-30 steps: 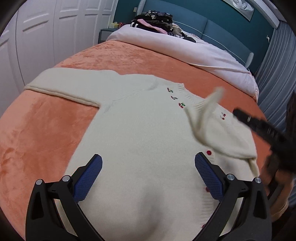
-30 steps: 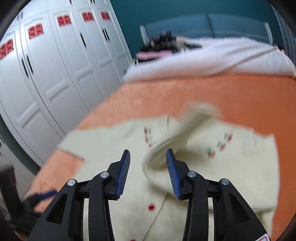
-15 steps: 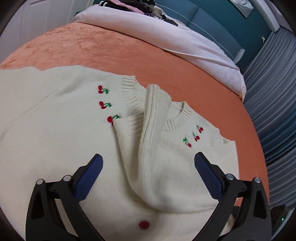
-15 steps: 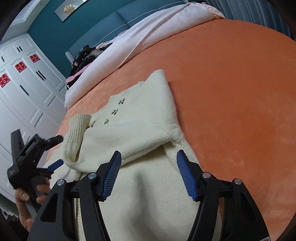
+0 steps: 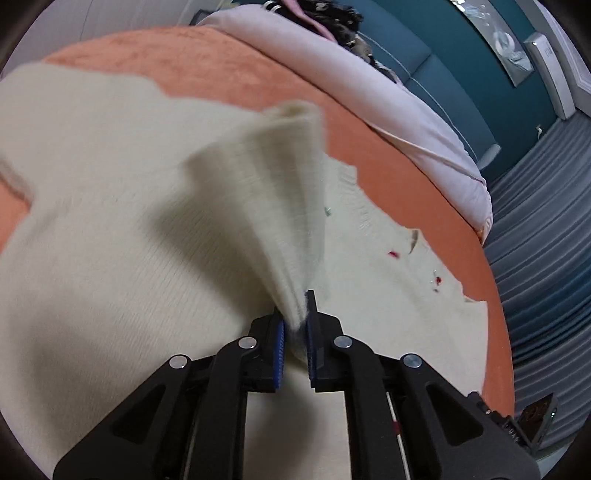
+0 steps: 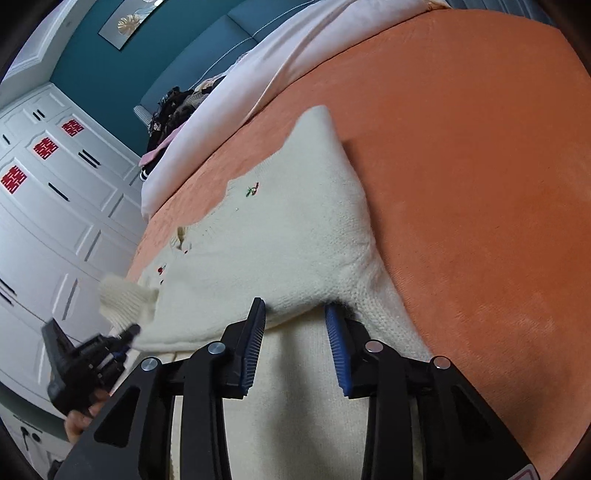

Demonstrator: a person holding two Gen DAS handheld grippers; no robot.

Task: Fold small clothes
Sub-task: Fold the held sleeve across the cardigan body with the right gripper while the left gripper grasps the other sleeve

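The bed (image 6: 480, 166) wears an orange plush blanket (image 5: 229, 62), with a pale pink duvet (image 6: 280, 48) bunched along the teal padded headboard (image 6: 207, 51). A heap of dark clothes (image 6: 170, 107) sits at the pillow end. White wardrobe doors (image 6: 66, 221) fill one wall, and three of them carry a red paper-cut double-happiness character (image 6: 13, 180); that is the only writing I can make out. One framed picture (image 6: 127, 25) hangs above the headboard, and grey-blue curtains (image 5: 546, 240) close off the far side.

One garment is on the bed: a cream knitted cardigan (image 6: 295, 229) lying flat on the blanket, with small red cherry embroidery near the neckline and red buttons, too blurred in the left view to count. Its right sleeve lies folded across the chest.

There are two grippers. The left gripper (image 5: 294, 325) has just been closing and its blue pads now pinch the ribbed cuff of the folded sleeve (image 5: 273, 192), lifting it off the cardigan's body. The right gripper (image 6: 295, 314) has just been closing too; its pads stand partly apart at the folded edge by the right shoulder, knit lying between them, and I see no pad pressing on it. A hand (image 6: 79, 417) grips the left tool's handle.
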